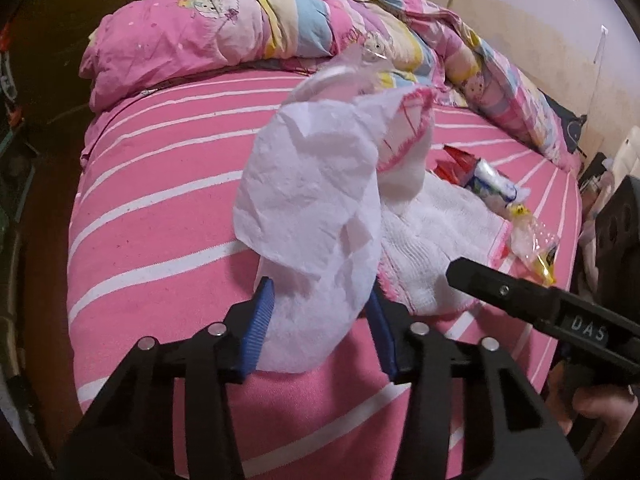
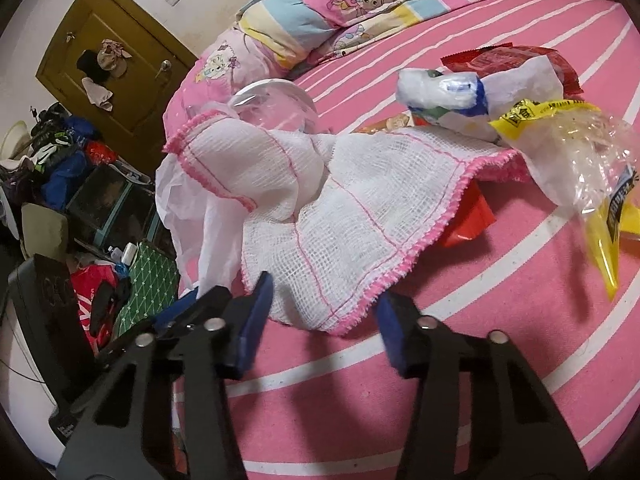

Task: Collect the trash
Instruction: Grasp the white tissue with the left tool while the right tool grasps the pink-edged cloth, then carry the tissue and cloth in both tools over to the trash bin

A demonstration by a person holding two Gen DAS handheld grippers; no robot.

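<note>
My left gripper (image 1: pixel 320 320) pinches a white tissue (image 1: pixel 308 208) above the bed (image 1: pixel 160 208). My right gripper (image 2: pixel 324 320) hangs open and empty over one cloth (image 2: pixel 340 216). Three wrappers (image 2: pixel 560 148) lie at the cloth's far edge.

Letters "DAS" are showing in pale relief on the black gripper arm (image 1: pixel 588 334), lower right of the left wrist view — nothing past them is reading. Dark Chinese characters are sitting on the yellow band of the clear snack bag (image 2: pixel 524 114), upper right of the right wrist view — too small to make out. Print on the blue-and-white wrapper (image 2: pixel 452 88) is blurring out.
</note>
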